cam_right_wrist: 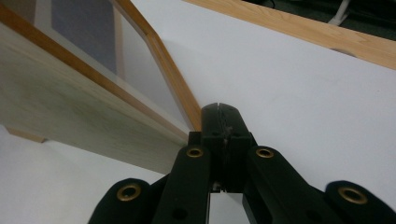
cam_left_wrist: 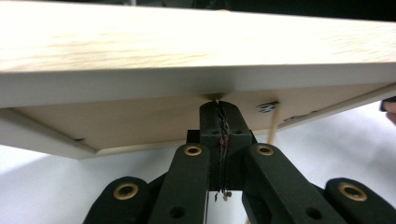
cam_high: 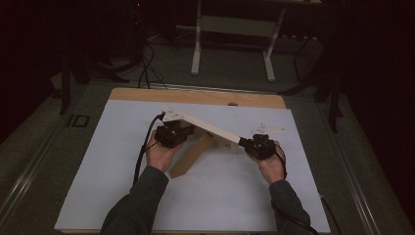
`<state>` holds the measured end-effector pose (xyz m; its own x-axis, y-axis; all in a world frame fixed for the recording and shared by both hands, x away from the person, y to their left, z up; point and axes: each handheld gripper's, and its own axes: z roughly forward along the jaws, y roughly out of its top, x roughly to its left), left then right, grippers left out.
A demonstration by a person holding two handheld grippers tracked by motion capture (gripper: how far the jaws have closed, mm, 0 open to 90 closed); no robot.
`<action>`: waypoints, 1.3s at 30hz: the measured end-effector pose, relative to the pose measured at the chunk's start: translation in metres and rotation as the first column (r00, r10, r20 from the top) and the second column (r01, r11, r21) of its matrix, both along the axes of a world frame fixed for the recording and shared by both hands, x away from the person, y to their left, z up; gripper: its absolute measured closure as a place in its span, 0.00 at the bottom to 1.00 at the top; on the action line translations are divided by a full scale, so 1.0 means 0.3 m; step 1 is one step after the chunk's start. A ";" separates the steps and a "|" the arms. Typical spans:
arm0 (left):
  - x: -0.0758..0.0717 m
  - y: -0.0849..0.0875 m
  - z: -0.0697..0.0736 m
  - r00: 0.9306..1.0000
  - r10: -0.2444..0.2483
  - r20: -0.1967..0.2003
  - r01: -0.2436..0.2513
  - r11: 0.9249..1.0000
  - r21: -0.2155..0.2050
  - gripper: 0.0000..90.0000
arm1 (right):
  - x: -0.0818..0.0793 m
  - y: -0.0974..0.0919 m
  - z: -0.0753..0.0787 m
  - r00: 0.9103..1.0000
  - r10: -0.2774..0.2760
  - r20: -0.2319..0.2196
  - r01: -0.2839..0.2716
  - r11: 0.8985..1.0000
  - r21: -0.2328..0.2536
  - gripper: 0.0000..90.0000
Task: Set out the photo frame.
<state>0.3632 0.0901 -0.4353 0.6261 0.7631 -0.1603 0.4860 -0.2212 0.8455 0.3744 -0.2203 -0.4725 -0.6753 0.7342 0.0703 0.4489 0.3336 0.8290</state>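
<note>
White sheet [cam_high: 122,186] covers most of the wooden table [cam_high: 195,96]; bare wood strip shows along the far edge, with a small dark hole [cam_high: 233,104] in it right of centre. Grey carpet floor [cam_high: 230,73] beyond. White desk frame [cam_high: 235,27] stands far centre, two legs on long feet. Black cables [cam_high: 145,63] trail across the floor far left, beside dark stand legs [cam_high: 100,68]. Small black bracket [cam_high: 78,120] lies on the floor just left of the table. Metal rail [cam_high: 24,171] runs along the near left.
</note>
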 end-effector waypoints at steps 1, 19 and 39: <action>-0.002 -0.004 0.002 1.000 -0.004 -0.003 0.004 1.000 0.000 1.00 | 0.000 0.000 0.000 1.000 0.001 0.000 -0.001 1.000 0.000 1.00; -0.026 -0.091 0.029 0.997 -0.081 0.002 0.081 0.996 0.045 1.00 | -0.010 0.007 0.002 1.000 0.017 -0.003 -0.017 1.000 -0.004 1.00; -0.015 -0.130 0.004 0.994 -0.102 -0.025 0.104 0.992 0.068 1.00 | -0.035 0.026 0.001 0.999 0.054 -0.001 -0.054 0.999 -0.003 1.00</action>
<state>0.3586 0.0512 -0.4341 0.6991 0.7043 -0.1237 0.4751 -0.3282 0.8164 0.3639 -0.2124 -0.4722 -0.7138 0.6970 0.0688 0.4309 0.3596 0.8277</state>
